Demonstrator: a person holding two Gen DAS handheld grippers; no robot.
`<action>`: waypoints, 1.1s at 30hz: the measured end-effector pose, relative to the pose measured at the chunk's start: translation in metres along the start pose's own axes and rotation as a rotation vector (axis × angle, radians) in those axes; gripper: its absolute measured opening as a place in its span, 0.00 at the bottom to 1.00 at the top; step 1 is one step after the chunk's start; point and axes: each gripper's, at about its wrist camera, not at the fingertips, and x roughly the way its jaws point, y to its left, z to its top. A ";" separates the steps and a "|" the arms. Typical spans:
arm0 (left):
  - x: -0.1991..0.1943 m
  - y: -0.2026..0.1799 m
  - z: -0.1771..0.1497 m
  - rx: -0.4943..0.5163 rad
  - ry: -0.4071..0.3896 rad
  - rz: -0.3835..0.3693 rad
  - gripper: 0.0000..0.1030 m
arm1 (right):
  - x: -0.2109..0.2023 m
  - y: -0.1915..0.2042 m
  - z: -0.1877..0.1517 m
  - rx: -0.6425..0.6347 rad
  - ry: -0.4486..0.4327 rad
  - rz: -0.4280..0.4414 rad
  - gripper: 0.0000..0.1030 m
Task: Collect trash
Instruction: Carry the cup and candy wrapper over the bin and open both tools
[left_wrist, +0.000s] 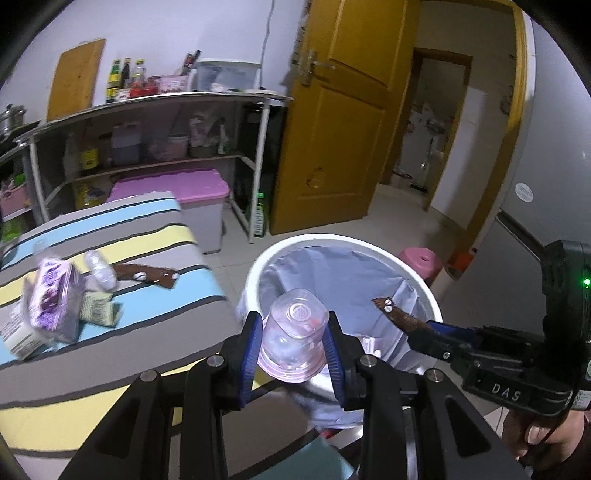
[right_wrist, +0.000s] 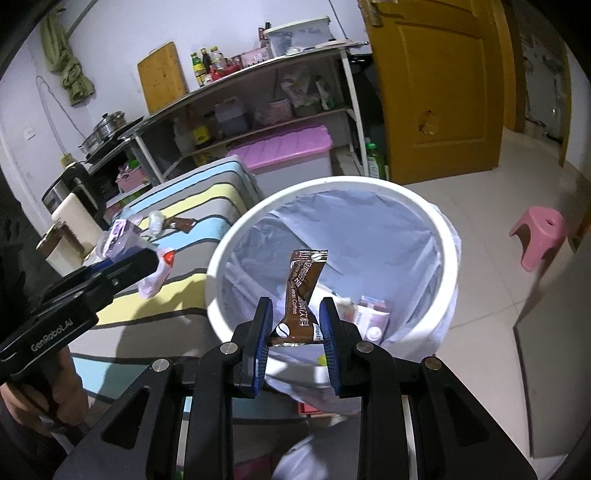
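My left gripper (left_wrist: 293, 328) is shut on a clear plastic cup (left_wrist: 295, 332), held sideways at the near rim of the white trash bin (left_wrist: 258, 266). My right gripper (right_wrist: 297, 325) is shut on a brown coffee sachet (right_wrist: 301, 295) and holds it over the bin (right_wrist: 229, 243), which has a pale liner and some packets inside. The right gripper also shows in the left wrist view (left_wrist: 424, 330) with the sachet (left_wrist: 395, 314). On the striped table (left_wrist: 155, 236) lie a purple carton (left_wrist: 51, 295), a crumpled clear bottle (left_wrist: 99, 271), another brown sachet (left_wrist: 146, 275) and a green wrapper (left_wrist: 98, 308).
A pink-lidded storage box (left_wrist: 177, 195) and a metal shelf rack (left_wrist: 147, 129) with bottles stand behind the table. A yellow door (left_wrist: 340, 122) is open at the back. A pink stool (right_wrist: 539, 236) stands on the tiled floor right of the bin.
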 end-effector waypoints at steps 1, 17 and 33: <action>0.005 -0.003 0.001 0.007 0.005 -0.010 0.33 | 0.001 -0.002 0.000 0.004 0.003 -0.002 0.26; 0.050 -0.027 0.005 0.046 0.072 -0.104 0.33 | 0.016 -0.024 0.001 0.047 0.047 -0.031 0.27; 0.042 -0.024 0.003 0.022 0.060 -0.125 0.41 | 0.008 -0.021 0.002 0.033 0.019 -0.028 0.35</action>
